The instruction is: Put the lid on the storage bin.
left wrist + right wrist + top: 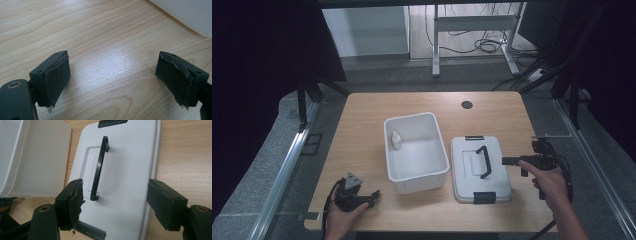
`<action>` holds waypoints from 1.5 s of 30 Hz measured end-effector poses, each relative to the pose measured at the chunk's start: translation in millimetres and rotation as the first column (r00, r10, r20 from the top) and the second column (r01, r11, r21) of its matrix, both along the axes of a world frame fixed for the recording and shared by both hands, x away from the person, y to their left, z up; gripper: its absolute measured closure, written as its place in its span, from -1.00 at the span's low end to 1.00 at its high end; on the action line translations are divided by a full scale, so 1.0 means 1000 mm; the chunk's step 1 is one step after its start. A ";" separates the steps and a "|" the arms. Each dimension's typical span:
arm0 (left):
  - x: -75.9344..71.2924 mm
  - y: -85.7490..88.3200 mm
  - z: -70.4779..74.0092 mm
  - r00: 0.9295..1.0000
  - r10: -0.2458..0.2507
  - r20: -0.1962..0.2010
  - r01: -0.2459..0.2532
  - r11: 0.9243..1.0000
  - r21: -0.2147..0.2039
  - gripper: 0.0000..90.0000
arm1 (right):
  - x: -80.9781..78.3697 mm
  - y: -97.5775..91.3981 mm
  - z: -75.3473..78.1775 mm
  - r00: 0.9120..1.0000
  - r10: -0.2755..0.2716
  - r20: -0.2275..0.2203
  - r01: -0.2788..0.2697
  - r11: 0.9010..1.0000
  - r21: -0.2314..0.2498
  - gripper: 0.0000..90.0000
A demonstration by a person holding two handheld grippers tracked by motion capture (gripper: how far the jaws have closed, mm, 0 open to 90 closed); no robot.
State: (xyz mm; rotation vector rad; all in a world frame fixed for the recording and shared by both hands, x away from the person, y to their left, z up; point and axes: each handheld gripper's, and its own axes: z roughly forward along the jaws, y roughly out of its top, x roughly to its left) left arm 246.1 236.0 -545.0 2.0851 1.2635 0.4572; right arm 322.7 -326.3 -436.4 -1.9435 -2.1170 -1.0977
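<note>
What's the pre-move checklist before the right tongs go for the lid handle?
1. Right tongs open, nothing between the jaws: ok.
2. Lid flat on the table, beside the bin: ok.
3. Black handle on the lid unobstructed, ahead of the right tongs: ok.
4. Jaws lined up across the handle: not ok; the handle sits near the left jaw, off centre, in the right gripper view.
5. White bin upright and open, small bottle inside: ok.
6. Left tongs open, parked on the table short of the bin: ok.
</note>
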 end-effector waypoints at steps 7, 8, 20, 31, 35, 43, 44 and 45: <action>0.000 0.000 0.000 1.000 0.000 0.000 0.000 1.000 0.001 -0.72 | 0.011 0.008 0.010 0.997 0.039 -0.070 -0.040 0.999 -0.015 -0.31; 0.000 0.000 0.000 1.000 0.000 0.000 0.000 1.000 0.001 -0.72 | 0.012 0.009 0.010 0.996 0.042 -0.078 -0.044 0.999 -0.014 -0.31; 0.000 0.000 0.000 1.000 0.001 -0.001 -0.001 1.000 0.001 -0.73 | 0.030 0.022 0.021 0.988 0.071 -0.137 -0.076 0.997 -0.032 -0.19; 0.000 0.000 0.000 1.000 0.003 0.000 -0.003 1.000 0.001 -0.73 | 0.044 0.035 0.025 0.980 0.087 -0.180 -0.097 0.994 -0.046 -0.05; 0.000 0.000 0.000 1.000 0.003 0.000 -0.003 1.000 0.001 -0.72 | 0.049 0.037 0.023 0.977 0.092 -0.192 -0.103 0.993 -0.052 -0.02; 0.000 0.000 0.000 1.000 0.005 -0.001 -0.005 1.000 0.001 -0.72 | 0.059 0.041 0.016 0.970 0.098 -0.221 -0.113 0.992 -0.054 0.01; 0.000 0.000 0.000 1.000 0.005 -0.001 -0.005 1.000 0.001 -0.72 | 0.060 0.041 0.015 0.969 0.102 -0.224 -0.118 0.991 -0.059 0.02; 0.000 0.000 0.000 1.000 0.005 -0.001 -0.005 1.000 0.001 -0.72 | 0.061 0.042 0.014 0.968 0.102 -0.231 -0.117 0.992 -0.053 0.03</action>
